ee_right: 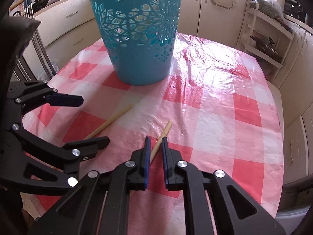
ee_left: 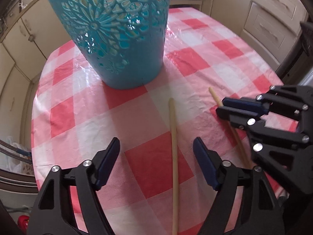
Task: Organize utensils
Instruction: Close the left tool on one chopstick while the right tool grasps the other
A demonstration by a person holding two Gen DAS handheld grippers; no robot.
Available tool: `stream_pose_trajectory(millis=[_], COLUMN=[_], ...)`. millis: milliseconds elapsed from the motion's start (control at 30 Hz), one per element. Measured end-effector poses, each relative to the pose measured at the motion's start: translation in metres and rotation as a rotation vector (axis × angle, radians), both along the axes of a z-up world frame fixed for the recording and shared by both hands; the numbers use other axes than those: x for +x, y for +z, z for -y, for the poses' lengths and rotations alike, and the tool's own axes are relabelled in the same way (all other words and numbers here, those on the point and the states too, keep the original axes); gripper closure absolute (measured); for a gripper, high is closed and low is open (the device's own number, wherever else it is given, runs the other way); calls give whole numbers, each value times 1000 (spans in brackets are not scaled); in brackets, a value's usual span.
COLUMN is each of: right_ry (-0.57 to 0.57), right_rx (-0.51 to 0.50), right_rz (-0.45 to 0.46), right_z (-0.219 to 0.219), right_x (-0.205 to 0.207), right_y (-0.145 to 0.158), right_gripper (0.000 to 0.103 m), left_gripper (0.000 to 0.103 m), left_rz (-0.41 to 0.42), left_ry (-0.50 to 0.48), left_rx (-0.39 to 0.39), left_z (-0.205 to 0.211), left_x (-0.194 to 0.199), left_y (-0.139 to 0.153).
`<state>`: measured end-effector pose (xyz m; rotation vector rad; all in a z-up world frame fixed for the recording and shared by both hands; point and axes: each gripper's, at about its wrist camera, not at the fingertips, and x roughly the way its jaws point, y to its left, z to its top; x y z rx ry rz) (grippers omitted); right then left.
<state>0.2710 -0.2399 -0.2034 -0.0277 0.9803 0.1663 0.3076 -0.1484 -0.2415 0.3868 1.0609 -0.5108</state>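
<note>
Right gripper [ee_right: 156, 143] narrowed around one chopstick [ee_right: 162, 140]; left gripper [ee_left: 156, 146] wide over another chopstick [ee_left: 174, 156]; teal basket [ee_left: 117, 39] upper centre.

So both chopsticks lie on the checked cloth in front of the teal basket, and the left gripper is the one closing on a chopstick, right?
Wrong gripper. The right gripper has its fingers around a chopstick, as the right wrist view shows. The left gripper is open above the other chopstick. Both lie on the cloth before the teal basket.

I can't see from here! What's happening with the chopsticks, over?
Left gripper open over one chopstick. Right gripper closing around second chopstick. Teal basket upright beyond. Nothing in the way.
</note>
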Motion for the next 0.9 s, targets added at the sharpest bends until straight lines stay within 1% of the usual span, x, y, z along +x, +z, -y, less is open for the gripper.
stream_pose_trajectory(millis=[33,100,133,167,200,300,367,533,667,767,900], right_ry=[-1,-4,-6,-7,-9,-16,-17,-15,-2,-2,-1], right_rx=[3,9,10,11,11,16,23,6,-4,2,8], right_rz=[0,0,0,3,5,13,17,28,34,32,27], right_z=[1,1,1,0,0,0,0,-2,-5,-5,-4], right_x=[0,2,2,3,3,1,1,1,1,1,1], right_y=[0,1,1,1,1,1,0,0,0,-1,-1], right_gripper=[91,91,91,91,91,90,89,89,93,93,93], left_gripper=[36,57,65,83,98,98,98,98,98,98,98], left_rz=[-6,-20,-9,-12,-22,-53,-59,-64,-49,-24,-5], left_ry=[-2,-8,-13,-19,-19,10,35,106,140,155,174], left_rx=[-10,-48,-50,-59,-71,-105,-132,-222,-283,-346,-471], left_z=[-1,-2,0,-2,-3,-14,-26,-59,-84,-103,-129], left_x=[0,-1,-3,-4,-4,-1,2,13,13,8,0], left_y=[1,3,3,4,5,7,12,28,47,67,95])
